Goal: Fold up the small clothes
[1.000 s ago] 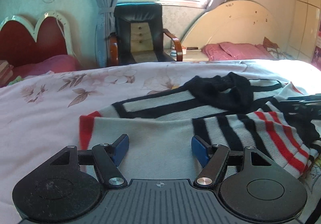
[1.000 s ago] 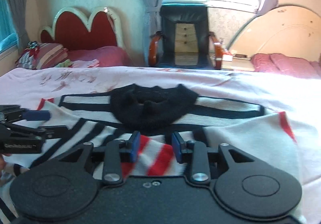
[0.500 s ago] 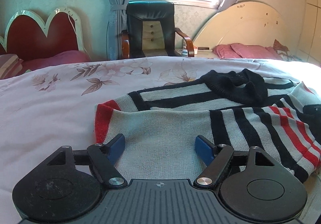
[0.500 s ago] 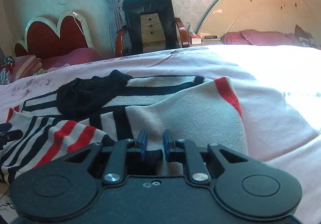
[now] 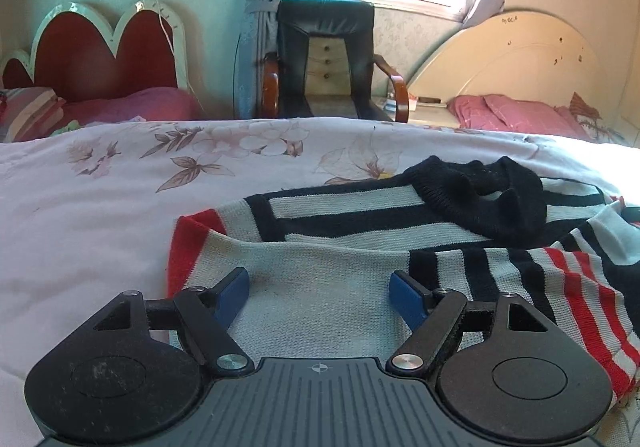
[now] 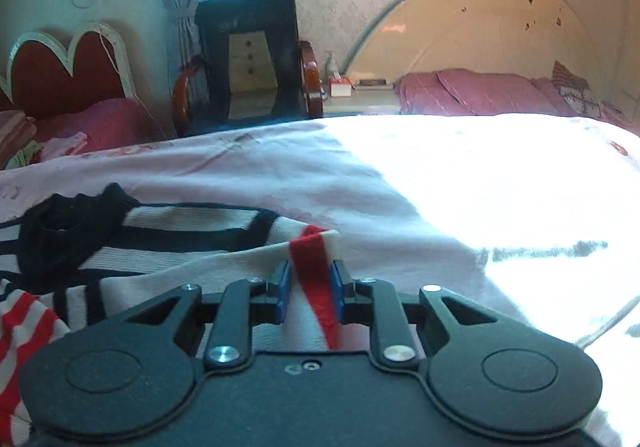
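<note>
A small knit sweater [image 5: 328,283], grey-white with black and red stripes and a black collar [image 5: 484,195], lies on the bed. My left gripper [image 5: 319,289] is open, its blue pads wide apart just above the sweater's plain grey part near the red-edged cuff [image 5: 188,235]. In the right wrist view the sweater [image 6: 192,247] lies to the left. My right gripper [image 6: 308,289] has its pads close on either side of the red cuff band [image 6: 314,271], with a small gap left.
A pink floral bedspread [image 5: 120,199] covers the bed, sunlit at the right [image 6: 500,187]. Beyond stand a black armchair [image 5: 326,59], a red heart-shaped headboard [image 5: 104,55], a cream headboard [image 6: 480,35] and pink pillows [image 6: 472,91].
My right gripper has moved right along the sweater to its red cuff, and its pads have opened a little around the band. My left gripper has drawn back slightly and stays open.
</note>
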The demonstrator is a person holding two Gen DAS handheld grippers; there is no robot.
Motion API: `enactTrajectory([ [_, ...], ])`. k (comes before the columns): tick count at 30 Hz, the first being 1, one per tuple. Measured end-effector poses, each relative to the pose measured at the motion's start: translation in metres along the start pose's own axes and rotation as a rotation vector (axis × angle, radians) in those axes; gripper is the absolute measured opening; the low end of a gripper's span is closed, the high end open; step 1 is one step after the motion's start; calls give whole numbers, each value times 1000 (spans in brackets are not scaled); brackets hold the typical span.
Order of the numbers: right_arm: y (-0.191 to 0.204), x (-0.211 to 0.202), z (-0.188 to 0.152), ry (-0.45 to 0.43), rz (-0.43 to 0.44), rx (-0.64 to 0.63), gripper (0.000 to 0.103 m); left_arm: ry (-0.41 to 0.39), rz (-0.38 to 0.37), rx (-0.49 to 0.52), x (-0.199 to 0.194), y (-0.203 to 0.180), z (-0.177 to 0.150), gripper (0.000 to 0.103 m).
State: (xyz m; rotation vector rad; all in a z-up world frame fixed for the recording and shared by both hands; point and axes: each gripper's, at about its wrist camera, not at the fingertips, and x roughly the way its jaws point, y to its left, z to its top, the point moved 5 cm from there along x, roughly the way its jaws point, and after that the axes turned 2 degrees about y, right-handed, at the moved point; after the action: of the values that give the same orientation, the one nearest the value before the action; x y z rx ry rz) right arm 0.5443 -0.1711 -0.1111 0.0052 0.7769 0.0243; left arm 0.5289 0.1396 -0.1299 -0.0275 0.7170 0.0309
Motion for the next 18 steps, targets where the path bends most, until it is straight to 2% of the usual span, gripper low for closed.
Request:
enactTrajectory([
  [2,-7,-9,-2,-5,39,35,26,-15,4,-9,-16,-2,-2,77],
  [5,-2,-51,-18,-74,132,25,28,-33,-32,-8,-40,-20,-12,77],
  [8,22,-79,-44,-83,248,-37,28,-68,-67,24,-59,-55,-24,77],
  [10,42,-90,-59,-73,304,-95,26,-50,-72,55,-60,-78,-33,77],
  [12,58,-94,-74,-70,314,-162,27,0,-31,79,-51,-90,-46,77],
  [14,66,-86,-85,-12,286,-215,26,-21,-15,50,-53,-89,-52,80],
  [15,65,-79,-91,20,271,-228,26,-13,-10,38,-55,-88,-51,80],
  [18,56,-83,-93,10,296,-216,27,10,22,39,-63,-88,-53,80],
])
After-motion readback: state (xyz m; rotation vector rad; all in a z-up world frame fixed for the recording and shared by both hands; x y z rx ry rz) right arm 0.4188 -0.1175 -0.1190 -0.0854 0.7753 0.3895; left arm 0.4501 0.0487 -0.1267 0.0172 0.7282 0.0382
